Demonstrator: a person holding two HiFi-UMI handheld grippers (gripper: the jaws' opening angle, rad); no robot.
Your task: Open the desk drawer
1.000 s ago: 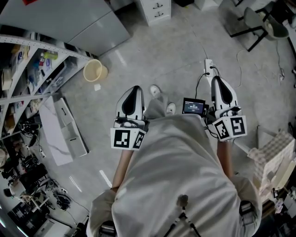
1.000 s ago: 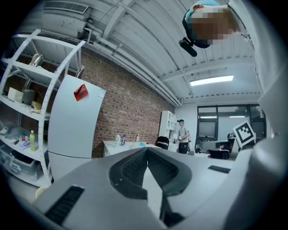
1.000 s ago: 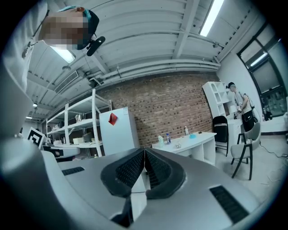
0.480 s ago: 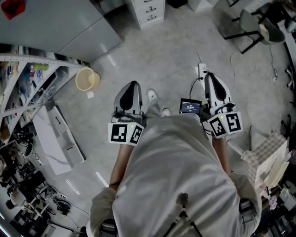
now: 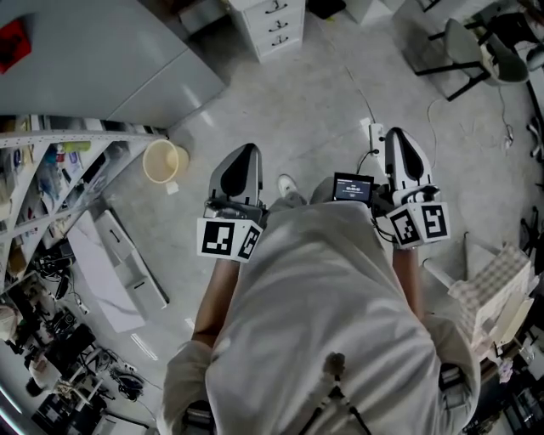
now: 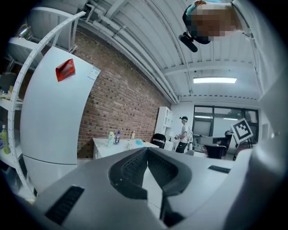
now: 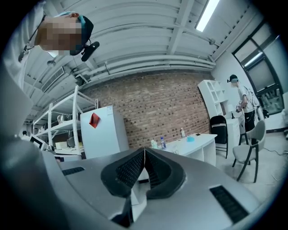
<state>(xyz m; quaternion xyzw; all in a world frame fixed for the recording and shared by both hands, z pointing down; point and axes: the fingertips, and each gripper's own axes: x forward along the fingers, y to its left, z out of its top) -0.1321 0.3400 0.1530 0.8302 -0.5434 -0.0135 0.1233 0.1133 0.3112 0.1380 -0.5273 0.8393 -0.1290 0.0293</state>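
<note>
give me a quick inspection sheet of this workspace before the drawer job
surface: bare concrete floor, with the person standing on it
job's things: white drawer unit far across the floor, drawers look shut; white desk by the brick wall
clutter: yellow bucket; white panels lying on the floor; bottles on the desk
grippers: left claw shut, nothing in it; right claw shut, nothing in it
cables: power strip with its lead on the floor; cable tangle at lower left
surroundings: pale cabinet, shelf rack, chair, another person

Rough brick wall (image 7: 171, 108), smooth glossy concrete floor (image 5: 297, 110)
</note>
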